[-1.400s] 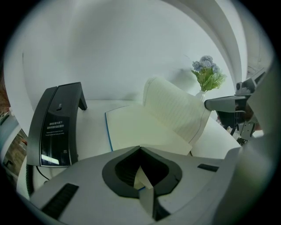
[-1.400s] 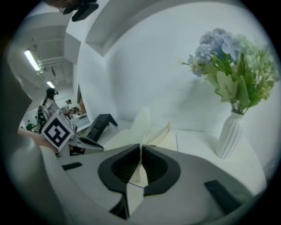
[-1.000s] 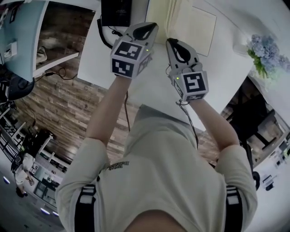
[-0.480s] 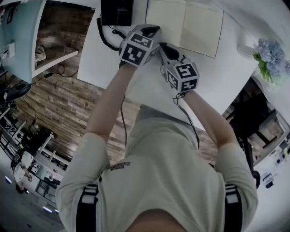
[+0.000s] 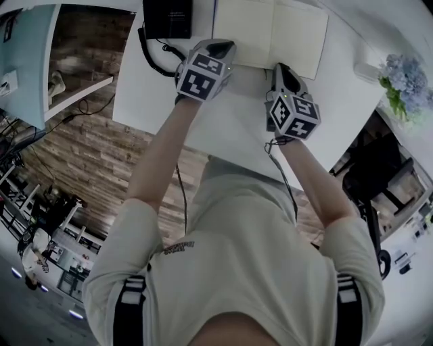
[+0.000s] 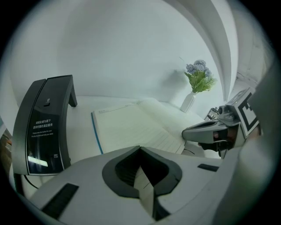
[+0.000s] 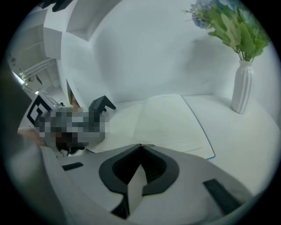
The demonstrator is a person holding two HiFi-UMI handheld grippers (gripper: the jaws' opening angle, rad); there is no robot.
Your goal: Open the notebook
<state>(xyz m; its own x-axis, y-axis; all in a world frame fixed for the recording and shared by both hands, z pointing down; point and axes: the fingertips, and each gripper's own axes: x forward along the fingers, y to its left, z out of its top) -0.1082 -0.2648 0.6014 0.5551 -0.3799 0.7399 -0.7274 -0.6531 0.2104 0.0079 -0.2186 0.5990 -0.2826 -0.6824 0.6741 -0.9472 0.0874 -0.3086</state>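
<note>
On the table (image 5: 226,118), open notebook (image 5: 270,30), flowers (image 7: 228,26) in vase (image 7: 243,88), left gripper (image 6: 140,149) and right gripper (image 7: 141,146) clenched empty

Open notebook (image 5: 270,30) on white table (image 5: 233,118)

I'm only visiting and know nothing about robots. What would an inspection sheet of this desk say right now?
Surface: white table.
Job's things: notebook lies open and flat.
Clutter: black device left of the notebook; vase with flowers at the right.
Grippers: left gripper and right gripper both shut, holding nothing, near the notebook's front edge.
Cables: black cable runs from the device.
Surroundings: wood floor below; white wall behind.
</note>
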